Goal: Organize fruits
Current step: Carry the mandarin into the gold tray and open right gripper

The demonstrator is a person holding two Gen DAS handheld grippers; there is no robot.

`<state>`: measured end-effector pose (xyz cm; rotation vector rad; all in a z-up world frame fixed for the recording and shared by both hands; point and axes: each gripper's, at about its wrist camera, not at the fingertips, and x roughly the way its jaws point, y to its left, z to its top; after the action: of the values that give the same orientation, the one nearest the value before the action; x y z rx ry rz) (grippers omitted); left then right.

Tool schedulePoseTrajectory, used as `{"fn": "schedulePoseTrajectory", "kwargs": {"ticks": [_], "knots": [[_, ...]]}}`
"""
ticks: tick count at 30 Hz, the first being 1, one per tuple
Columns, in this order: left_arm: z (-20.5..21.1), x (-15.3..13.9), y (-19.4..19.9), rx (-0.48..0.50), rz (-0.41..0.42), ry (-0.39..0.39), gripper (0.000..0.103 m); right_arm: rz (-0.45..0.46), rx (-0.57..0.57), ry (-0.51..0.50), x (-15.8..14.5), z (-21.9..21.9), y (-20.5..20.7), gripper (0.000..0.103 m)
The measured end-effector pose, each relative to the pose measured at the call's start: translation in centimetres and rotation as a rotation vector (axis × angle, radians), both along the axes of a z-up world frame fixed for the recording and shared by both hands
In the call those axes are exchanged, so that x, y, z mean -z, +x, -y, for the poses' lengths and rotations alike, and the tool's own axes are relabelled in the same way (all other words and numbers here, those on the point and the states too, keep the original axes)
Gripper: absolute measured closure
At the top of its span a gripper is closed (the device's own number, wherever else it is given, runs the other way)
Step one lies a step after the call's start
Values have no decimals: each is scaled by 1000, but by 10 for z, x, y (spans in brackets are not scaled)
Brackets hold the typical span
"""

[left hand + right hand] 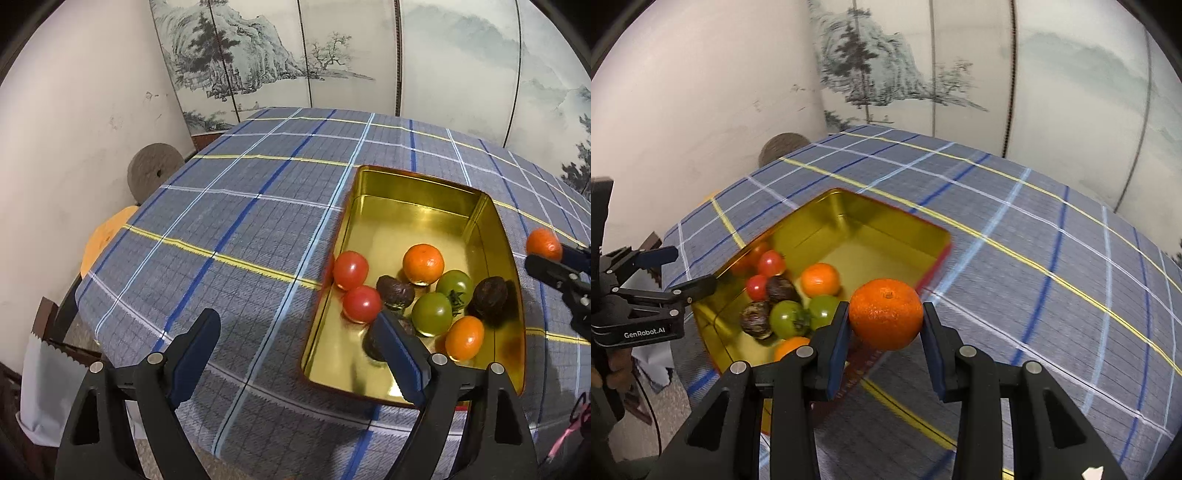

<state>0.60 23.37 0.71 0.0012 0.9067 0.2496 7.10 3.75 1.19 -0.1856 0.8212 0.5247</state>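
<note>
One dark fruit point(371, 345) at the tin's point(515, 258) near end is mostly hidden behind the left gripper's fingers point(397, 349). The desk point(1052, 295) and tin are smeared in the right wrist view, and the picture's bottom edge cuts off the desk's near edge.

A table point(229, 236) carries everything, draped in a grey-blue plaid cloth point(258, 184) crossed by blue, white and yellow lines. Directly on the cloth sits one open gold tin point(410, 184), toward four o'clock in the left wrist view, its long sides running roughly twelve to six.
</note>
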Motion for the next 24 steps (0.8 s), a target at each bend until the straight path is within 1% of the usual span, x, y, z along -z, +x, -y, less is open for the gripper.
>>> {"fn": "schedulePoseTrajectory", "kwargs": {"ticks": [6,12,24], "knots": [[-12,1,-5,-20,-12,-7,17,-15,-36,-3,9,-25,1,68],[-19,1,-6,-33,-24,-13,17,-34,-54,-23,20,-40,3,68],[-28,3,-8,-36,-40,-20,17,-62,-54,-40,34,-57,9,68]]}}
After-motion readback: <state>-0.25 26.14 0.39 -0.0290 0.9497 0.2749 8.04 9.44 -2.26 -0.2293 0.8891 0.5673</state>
